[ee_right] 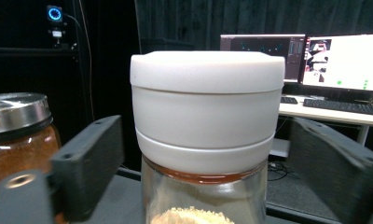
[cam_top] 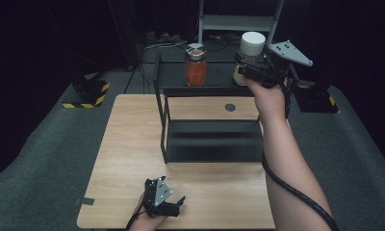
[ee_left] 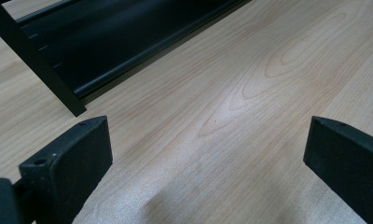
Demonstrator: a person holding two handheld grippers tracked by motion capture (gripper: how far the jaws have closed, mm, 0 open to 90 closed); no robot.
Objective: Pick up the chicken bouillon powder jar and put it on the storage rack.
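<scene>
White-lidded jar [ee_right: 205, 140] sits between the right gripper [ee_right: 205, 163] fingers, seemingly apart; left gripper [ee_left: 208, 154] fingers open.

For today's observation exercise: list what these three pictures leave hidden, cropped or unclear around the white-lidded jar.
- White-lidded jar: base cut off by the bottom edge in the right gripper view; in the high view the right gripper covers its body.
- Orange jar: cropped by the left edge, right gripper view.
- Left gripper: its hand is cut off by the bottom edge, high view.

White-lidded jar [ee_right: 205, 140] base cut off below frame
</scene>
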